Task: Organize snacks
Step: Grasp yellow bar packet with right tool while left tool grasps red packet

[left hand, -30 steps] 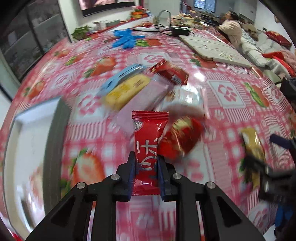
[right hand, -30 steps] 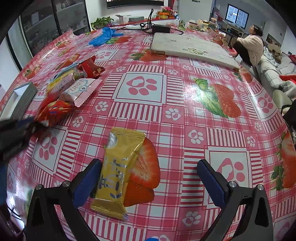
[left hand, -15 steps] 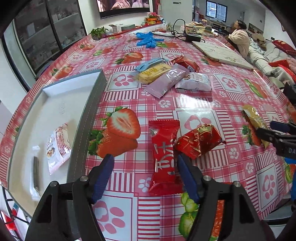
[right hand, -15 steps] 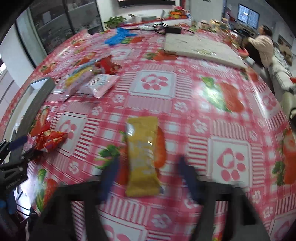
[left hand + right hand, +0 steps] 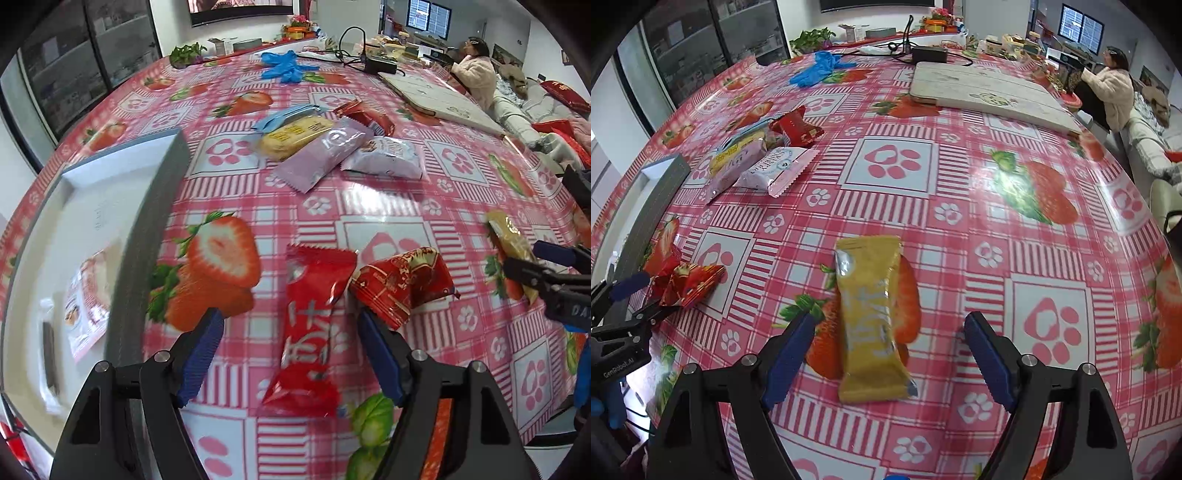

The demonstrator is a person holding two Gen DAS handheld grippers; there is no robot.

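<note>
Our left gripper [image 5: 290, 347] has its jaws spread wide and holds nothing. Between its two blue pads lies a long red packet [image 5: 314, 325], flat on the tablecloth [image 5: 369, 206] and touching neither pad. The packet is a little blurred, so we cannot read its white letters. A second red packet [image 5: 402, 284], shorter and crumpled, lies just beside it on the right, and its lower corner comes near the right pad.

Our right gripper [image 5: 886, 358] is also released, with a wide gap. The yellow packet [image 5: 873, 321] lies lengthwise in this gap, flat on the cloth, apart from both pads. Both grippers point forward and slightly down over the table, low above the cloth.

To the left of the left gripper stands the white tray [image 5: 155, 199] with a grey wall. Inside it we see one small snack bag [image 5: 86, 302], but it is blurred, and the tray's near end is cut off by the picture edge.

Farther away, a group of snacks lies together: a yellow biscuit pack [image 5: 295, 136], a lilac packet [image 5: 325, 155] partly over it, a pale packet [image 5: 384, 158], and a dark red one [image 5: 365, 116] behind. A blue wrapper [image 5: 284, 116] is mostly hidden under the biscuit pack.

In the left view, the right gripper appears at the right edge, only partly visible.
</note>
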